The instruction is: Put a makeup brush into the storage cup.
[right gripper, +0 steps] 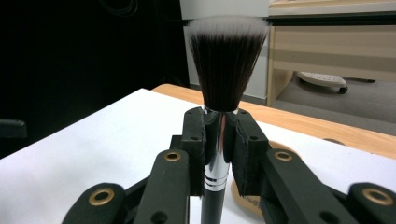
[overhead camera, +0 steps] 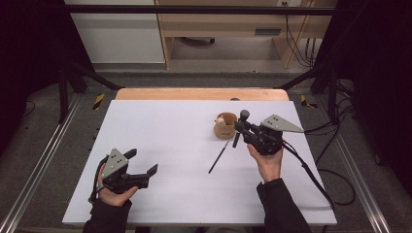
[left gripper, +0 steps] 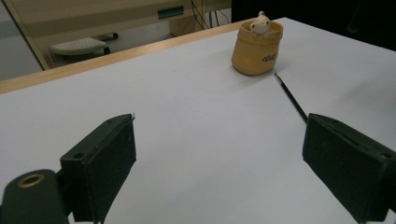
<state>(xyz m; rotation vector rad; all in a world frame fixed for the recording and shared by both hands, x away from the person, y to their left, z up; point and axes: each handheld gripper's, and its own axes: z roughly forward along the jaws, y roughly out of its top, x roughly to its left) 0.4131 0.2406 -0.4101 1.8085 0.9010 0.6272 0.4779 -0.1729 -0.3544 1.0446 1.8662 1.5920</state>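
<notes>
Right gripper (right gripper: 219, 140): clamped on brush (right gripper: 227, 65), centre of frame
Left gripper (left gripper: 219, 163): jaws wide, nothing between
Handling: light, slick metal collar, soft bristles
Hold: on the collar, as now

Makeup brush (right gripper: 227, 70) handle: cut off by the lower edge in the right gripper view.
Tan pot (right gripper: 254, 201): largely hidden behind the jaws there.
Pot lettering (left gripper: 268, 58): too small to be read.
</notes>
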